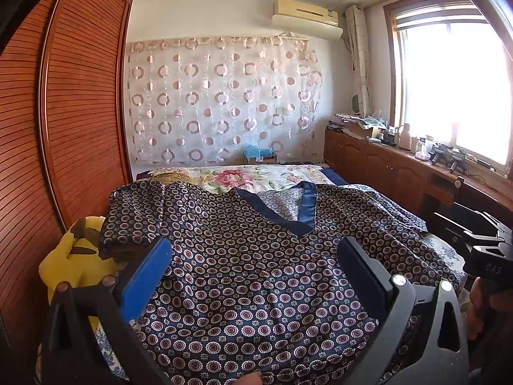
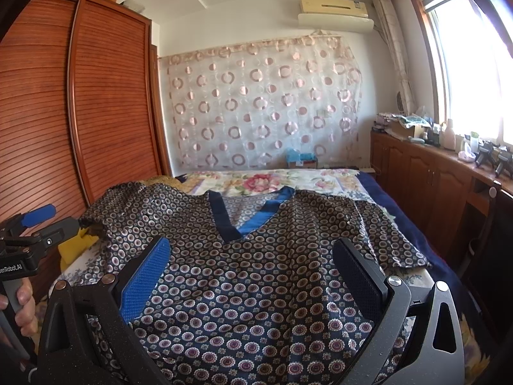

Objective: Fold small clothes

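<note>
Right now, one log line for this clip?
shirt flat on bed | left hand-held gripper open | right hand-held gripper open | fold not started

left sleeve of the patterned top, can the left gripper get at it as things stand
Probably yes. The left gripper is open above the patterned top, and the left sleeve lies spread on the bed with nothing on it. Only the yellow plush toy sits close beside it.
</note>
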A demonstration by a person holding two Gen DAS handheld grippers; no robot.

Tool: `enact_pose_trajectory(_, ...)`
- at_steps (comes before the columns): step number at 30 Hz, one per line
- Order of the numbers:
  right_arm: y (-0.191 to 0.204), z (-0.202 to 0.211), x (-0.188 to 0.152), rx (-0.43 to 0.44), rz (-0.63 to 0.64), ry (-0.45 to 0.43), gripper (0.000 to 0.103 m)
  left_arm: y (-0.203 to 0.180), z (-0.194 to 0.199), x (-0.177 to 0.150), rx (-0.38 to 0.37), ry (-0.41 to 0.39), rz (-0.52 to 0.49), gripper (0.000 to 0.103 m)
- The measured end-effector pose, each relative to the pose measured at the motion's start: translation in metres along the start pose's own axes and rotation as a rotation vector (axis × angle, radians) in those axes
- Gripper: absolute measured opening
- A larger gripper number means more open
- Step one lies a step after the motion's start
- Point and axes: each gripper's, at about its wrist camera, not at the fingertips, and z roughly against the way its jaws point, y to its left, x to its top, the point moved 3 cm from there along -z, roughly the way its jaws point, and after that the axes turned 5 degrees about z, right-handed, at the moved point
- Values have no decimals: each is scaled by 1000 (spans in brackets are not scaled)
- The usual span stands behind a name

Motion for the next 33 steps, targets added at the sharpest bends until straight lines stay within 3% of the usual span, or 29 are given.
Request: enact_pose_trajectory(33,3,-1,1,2,-2,-1,103,1,2,1,3,-6,-3,103)
